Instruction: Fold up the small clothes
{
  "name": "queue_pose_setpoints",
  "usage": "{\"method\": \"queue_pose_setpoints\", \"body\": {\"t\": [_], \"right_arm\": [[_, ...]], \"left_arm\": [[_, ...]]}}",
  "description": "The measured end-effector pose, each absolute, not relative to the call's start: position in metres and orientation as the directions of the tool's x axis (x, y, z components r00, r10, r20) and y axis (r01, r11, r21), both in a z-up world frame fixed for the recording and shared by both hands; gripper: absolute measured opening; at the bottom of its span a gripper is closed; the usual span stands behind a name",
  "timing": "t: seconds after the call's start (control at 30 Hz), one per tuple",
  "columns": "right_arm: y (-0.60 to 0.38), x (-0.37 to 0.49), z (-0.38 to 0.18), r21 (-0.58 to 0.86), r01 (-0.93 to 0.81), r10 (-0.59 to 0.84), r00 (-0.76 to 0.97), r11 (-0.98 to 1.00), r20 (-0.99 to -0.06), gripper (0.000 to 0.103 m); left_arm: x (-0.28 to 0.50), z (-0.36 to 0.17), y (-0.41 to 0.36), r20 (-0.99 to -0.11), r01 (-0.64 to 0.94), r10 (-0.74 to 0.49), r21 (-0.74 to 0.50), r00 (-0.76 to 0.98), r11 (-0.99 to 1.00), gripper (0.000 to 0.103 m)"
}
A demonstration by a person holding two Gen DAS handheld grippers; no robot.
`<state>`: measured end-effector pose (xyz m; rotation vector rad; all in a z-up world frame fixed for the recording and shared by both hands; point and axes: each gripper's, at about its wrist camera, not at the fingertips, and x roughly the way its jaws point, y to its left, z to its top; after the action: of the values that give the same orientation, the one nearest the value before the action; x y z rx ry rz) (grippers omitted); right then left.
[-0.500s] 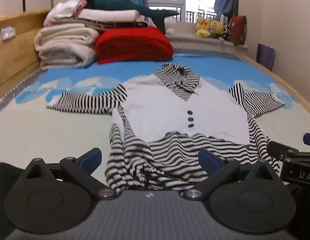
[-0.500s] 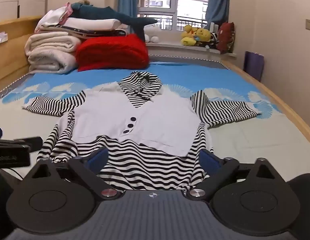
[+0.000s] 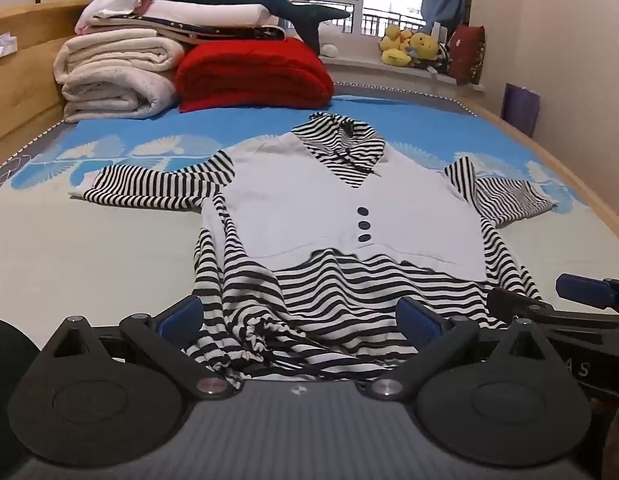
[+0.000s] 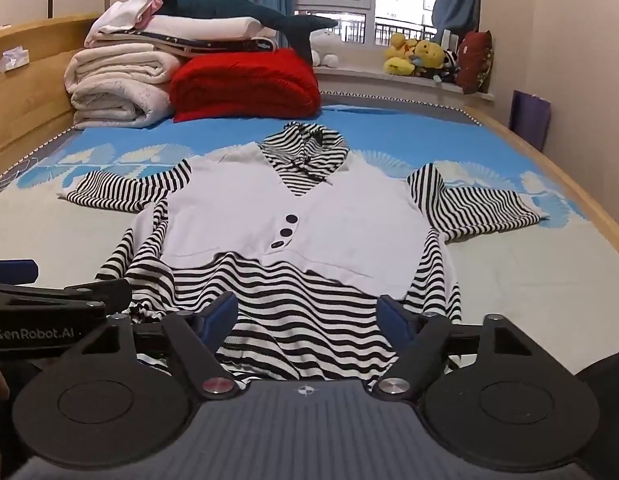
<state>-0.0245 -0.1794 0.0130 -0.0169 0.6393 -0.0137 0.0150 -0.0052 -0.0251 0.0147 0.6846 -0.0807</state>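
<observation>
**Grippers closing in on a striped top's hem**

A small striped top (image 3: 341, 216) is lying face up on the bed (image 3: 69, 264), sleeves spread wide, apparently laid out for folding. The left gripper (image 3: 299, 316) and right gripper (image 4: 307, 316) are hovering side by side at its rumpled hem, jaws standing apart and pinching nothing, seemingly positioning to take hold of it.

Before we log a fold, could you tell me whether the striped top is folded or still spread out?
Spread out: the striped top lies face up on the bed, both sleeves out sideways; only the near hem is rumpled.
</observation>
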Motion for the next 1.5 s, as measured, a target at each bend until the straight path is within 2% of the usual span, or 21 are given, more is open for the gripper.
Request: {"method": "queue_pose_setpoints", "body": {"t": [0.2,0.6,0.73,1.5], "right_arm": [[-0.178,-0.020,0.009,-0.030,0.021,-0.035,0.803,0.999,-0.595,0.074],[-0.184,-0.012,0.004,-0.008,0.041,-0.037,0.787,0.999,-0.615,0.075],[-0.181,-0.012,0.003,-0.044,0.039,-0.058,0.784,0.998,-0.618,0.075],[-0.182,-0.011,0.001,-0.048,0.043,-0.064,0.778,0.998,-0.625,0.076]], "left_arm": [[0.023,-0.029,-0.005,-0.656,0.088,-0.097,-0.047,0.749,0.995,0.102],[0.030,-0.038,-0.008,-0.685,0.084,-0.085,-0.034,0.723,0.996,0.102],[0.030,-0.040,-0.009,-0.696,0.091,-0.087,-0.032,0.713,0.995,0.102],[0.032,-0.043,-0.012,-0.708,0.100,-0.087,-0.024,0.701,0.995,0.102]]}}
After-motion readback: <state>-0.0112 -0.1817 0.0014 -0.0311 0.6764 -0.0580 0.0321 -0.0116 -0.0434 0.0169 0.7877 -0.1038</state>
